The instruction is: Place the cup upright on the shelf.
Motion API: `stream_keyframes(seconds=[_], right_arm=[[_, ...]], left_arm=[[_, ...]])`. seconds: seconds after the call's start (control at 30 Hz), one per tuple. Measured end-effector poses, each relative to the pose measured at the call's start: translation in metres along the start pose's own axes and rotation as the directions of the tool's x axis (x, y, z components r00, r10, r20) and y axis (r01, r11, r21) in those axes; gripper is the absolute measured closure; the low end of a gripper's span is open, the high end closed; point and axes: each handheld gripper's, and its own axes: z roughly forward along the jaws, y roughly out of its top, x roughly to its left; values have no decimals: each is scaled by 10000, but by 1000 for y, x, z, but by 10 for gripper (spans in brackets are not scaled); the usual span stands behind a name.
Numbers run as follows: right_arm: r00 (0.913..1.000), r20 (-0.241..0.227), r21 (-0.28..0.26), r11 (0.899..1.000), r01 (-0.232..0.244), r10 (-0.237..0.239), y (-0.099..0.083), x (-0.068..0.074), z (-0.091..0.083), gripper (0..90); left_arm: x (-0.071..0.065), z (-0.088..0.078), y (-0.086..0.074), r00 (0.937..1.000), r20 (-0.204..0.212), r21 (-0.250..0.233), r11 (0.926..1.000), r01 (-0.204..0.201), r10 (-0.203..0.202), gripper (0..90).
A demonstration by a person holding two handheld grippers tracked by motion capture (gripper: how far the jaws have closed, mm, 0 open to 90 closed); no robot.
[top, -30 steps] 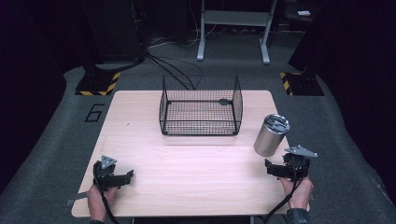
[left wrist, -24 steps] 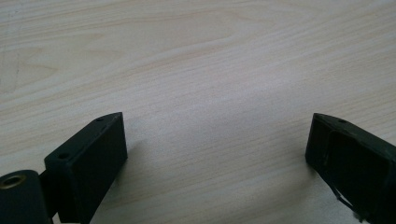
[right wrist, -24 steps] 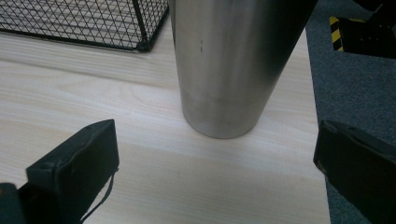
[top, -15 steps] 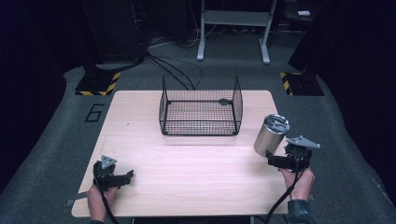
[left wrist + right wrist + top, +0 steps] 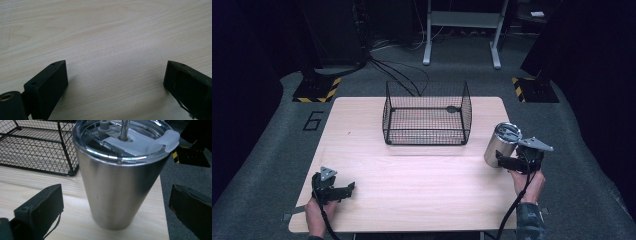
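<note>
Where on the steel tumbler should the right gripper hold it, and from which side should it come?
Grip the steel tumbler at mid-body, below the clear lid, coming level from the person's side, as the open right gripper already faces it. It stands upright, and its round wall narrows downward, so a higher grip probably slips less.

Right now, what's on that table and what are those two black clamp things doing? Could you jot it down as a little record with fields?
Surface: wooden table
Basket: black wire basket, open top, nothing visible inside, at the far middle
Cup: steel tumbler with clear lid, upright near the table's right edge
Right gripper: right gripper open, jaws either side of the tumbler, not touching it
Left gripper: left gripper open, low over bare wood at the near left, holding nothing
Holders: a person's hand on each gripper
</note>
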Motion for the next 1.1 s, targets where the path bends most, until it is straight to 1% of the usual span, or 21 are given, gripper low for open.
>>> stream_keyframes(seconds=[0.13,0.23,0.3,0.33,0.4,0.5,0.53,0.57,0.63,0.67,0.77,0.8,0.9,0.93,0.97,1.03,1.07,1.1], right_arm=[[9999,119,-198,9998,-57,59,1,-2,4,0],[9997,188,-480,9987,-174,184,5,-3,10,0],[9995,237,-518,9985,-175,187,7,-3,13,0],[9996,263,-536,9985,-89,103,7,-3,14,0],[9994,352,-779,9970,-22,50,8,-1,18,0],[9994,342,-916,9958,-64,96,10,0,21,0],[9990,446,-970,9953,-31,75,11,0,22,0],[9990,446,-970,9953,-31,75,11,0,22,0],[9987,459,-1098,9938,-191,242,13,0,25,0],[9990,368,-1149,9931,-218,261,14,0,26,0],[9989,328,-1361,9903,-290,338,17,0,29,0],[9988,300,-1355,9902,-340,384,17,0,29,0],[9990,297,-1319,9908,-296,338,18,0,31,0],[9988,298,-1301,9909,-341,383,18,1,34,0],[9986,363,-1288,9911,-346,396,18,1,35,0],[9986,324,-1336,9903,-382,429,18,1,37,0],[9986,361,-1364,9901,-326,379,18,1,38,0],[9983,350,-1388,9895,-404,456,18,1,39,0]], left_arm=[[1,0,0,10000,16,67,9999,-76,76,54],[1,-1,0,9999,22,75,9999,-101,100,54],[1,-1,0,9999,23,72,9999,-101,101,54],[1,-1,0,9999,23,76,9999,-101,101,54],[1,-1,0,9999,26,75,9999,-106,106,54],[1,-1,0,9999,28,84,9999,-100,99,54],[1,-1,0,9999,24,77,9999,-104,104,54],[1,-1,0,9999,24,77,9999,-104,104,54],[1,-1,0,9999,23,79,9999,-106,106,54],[1,-1,0,9999,24,72,9999,-99,99,54],[1,-1,0,9999,22,73,9999,-104,104,54],[1,-1,0,9999,28,89,9999,-99,99,54],[1,-1,0,9999,36,98,9999,-95,94,54],[1,-1,0,10000,34,88,9999,-92,92,54],[1,-1,0,10000,37,98,9999,-91,91,54],[1,-1,0,10000,38,99,9999,-90,90,54],[1,-1,0,9999,33,92,9999,-96,96,54],[1,-1,0,9999,40,95,9999,-93,92,54]])
